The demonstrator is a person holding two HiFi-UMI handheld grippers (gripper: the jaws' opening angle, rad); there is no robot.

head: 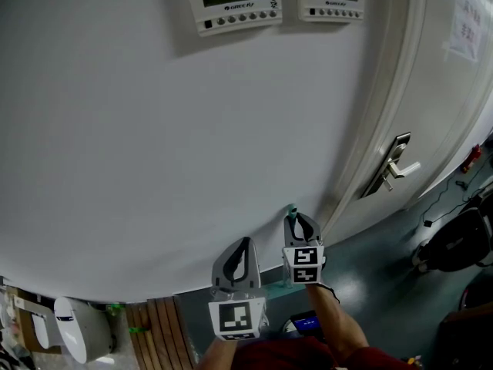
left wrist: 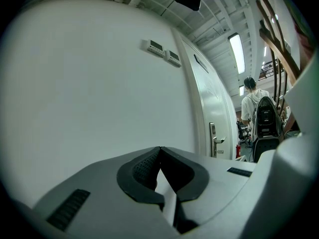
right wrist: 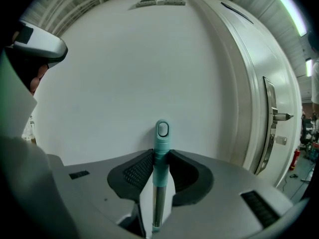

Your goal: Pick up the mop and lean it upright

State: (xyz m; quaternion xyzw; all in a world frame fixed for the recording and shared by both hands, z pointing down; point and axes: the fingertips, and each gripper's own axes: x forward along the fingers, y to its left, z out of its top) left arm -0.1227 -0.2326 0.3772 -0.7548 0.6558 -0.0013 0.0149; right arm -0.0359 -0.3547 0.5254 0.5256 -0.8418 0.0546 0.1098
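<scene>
The right gripper clamps the one mop handle at its teal tip, upright close to the white wall. The door frame edges in at the right and bare wall spreads to the left. The left gripper is closed on nothing. Two control panels hang well above.

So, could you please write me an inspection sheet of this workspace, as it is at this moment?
Surface: dark floor below a plain white wall.
Job's things: mop handle, teal top, upright before the wall; whether it touches the wall cannot be told; mop head not in view.
Clutter: wooden slats and a white object at lower left; a dark bulky thing on the right.
Grippers: left tongs shut, empty; right tongs shut on the mop handle.
Cables: dark cable on the floor at the right.
Surroundings: two control panels, door with lever handle; a person with a backpack far off.
</scene>
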